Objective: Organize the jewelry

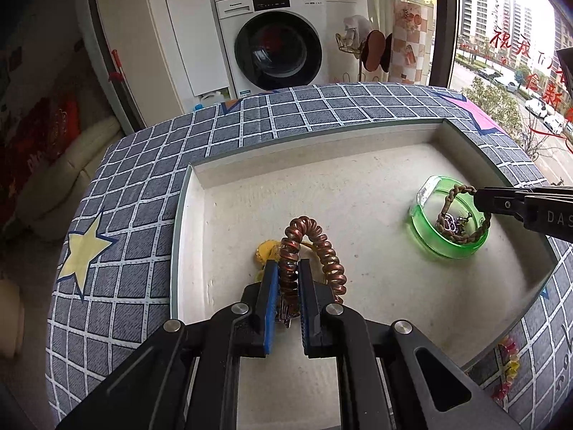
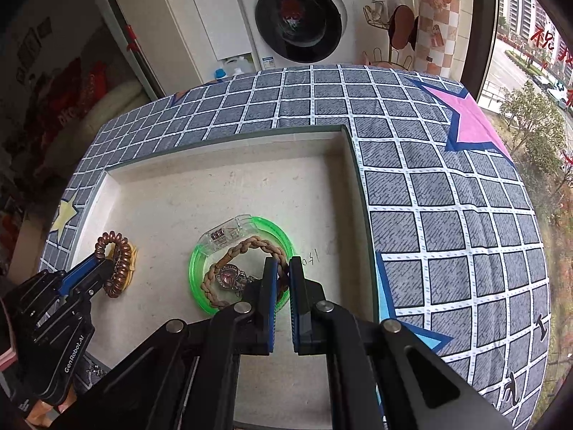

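Hidden: yellow piece [image 1: 265, 251] mostly behind coil bracelet [image 1: 304, 247], charm [image 2: 229, 275] blurred | Grip: left gripper [image 1: 288, 268] clamps coil bracelet lower centre; right gripper [image 2: 283, 267] pinches braided bracelet [image 2: 247, 247] inside green bangle [image 2: 200, 258] | Room: tray [image 1: 200, 175] floor bare at upper left, walls near | Around: checked cloth [image 2: 447, 197], washing machine [image 1: 275, 36] at top.

Copper spiral coil bracelet [image 1: 311, 258] stands on edge at the tray's left, over a yellow piece [image 1: 265, 252] that's mostly hidden, possibly another bangle. Green translucent bangle [image 2: 200, 261] with a clear section lies flat mid-tray. Braided tan cord bracelet [image 2: 229, 251] sits tilted inside it, above a pink-faced watch-like charm [image 2: 231, 275].
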`<control>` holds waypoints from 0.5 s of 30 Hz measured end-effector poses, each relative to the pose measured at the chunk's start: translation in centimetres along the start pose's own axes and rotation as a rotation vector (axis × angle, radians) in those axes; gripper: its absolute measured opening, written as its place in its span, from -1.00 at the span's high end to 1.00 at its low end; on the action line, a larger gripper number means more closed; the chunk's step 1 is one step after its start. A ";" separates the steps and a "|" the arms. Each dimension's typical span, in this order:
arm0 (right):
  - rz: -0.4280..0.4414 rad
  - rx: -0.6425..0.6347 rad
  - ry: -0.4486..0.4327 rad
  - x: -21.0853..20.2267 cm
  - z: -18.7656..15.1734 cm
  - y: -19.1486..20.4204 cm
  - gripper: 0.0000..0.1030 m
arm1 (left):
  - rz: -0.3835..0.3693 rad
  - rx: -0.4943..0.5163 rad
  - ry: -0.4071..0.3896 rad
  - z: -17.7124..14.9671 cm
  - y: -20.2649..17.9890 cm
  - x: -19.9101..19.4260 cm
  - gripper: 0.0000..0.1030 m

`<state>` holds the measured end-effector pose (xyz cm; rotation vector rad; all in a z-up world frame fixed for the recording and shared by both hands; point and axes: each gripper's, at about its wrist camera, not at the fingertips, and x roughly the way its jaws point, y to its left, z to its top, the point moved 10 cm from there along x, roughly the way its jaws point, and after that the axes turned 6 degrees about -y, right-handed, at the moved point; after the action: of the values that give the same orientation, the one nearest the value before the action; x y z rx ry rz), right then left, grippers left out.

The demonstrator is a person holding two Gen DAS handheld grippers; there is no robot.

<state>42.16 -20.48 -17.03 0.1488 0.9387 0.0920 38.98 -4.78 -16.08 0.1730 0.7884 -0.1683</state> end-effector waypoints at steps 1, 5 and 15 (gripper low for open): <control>-0.001 -0.002 0.001 0.0 0.0 0.0 0.85 | 0.002 -0.002 0.000 0.0 0.1 0.0 0.55; 0.003 0.002 0.009 0.0 0.0 0.2 0.74 | 0.009 -0.006 0.003 0.0 0.4 0.0 0.55; 0.043 0.064 -0.032 -1.4 0.6 -0.2 0.17 | -0.005 -0.007 -0.002 0.4 0.0 -0.2 0.35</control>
<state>41.82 -20.93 -15.67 0.2289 0.9071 0.0992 39.14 -4.81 -15.68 0.1644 0.7878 -0.1701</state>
